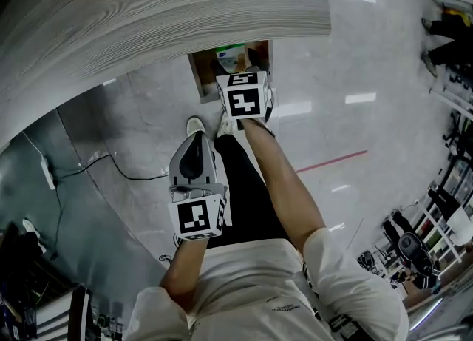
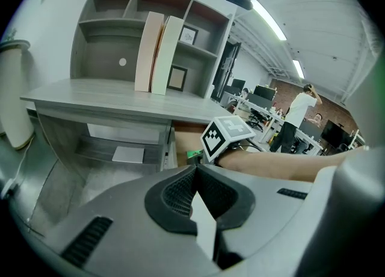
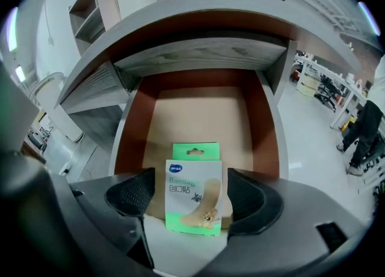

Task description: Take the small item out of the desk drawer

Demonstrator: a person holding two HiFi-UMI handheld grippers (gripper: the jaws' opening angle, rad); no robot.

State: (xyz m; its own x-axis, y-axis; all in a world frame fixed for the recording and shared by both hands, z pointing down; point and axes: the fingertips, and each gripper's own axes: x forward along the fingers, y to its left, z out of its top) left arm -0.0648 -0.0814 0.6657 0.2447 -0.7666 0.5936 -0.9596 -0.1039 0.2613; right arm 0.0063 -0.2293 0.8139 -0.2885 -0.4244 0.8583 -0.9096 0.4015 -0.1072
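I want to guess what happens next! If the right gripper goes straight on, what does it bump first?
The right gripper would most likely meet the bandage box first; it sits between the open jaws in the drawer. Beyond it I see only bare drawer floor, though depth is hard to judge.

Bandage pack [image 3: 194, 194], perhaps flat, in drawer [image 3: 198, 110]

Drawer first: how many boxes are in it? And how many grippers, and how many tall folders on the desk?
Bandage box: 1
Grippers: 2, the left gripper and the right gripper
Tall folders: 2
Total: 5
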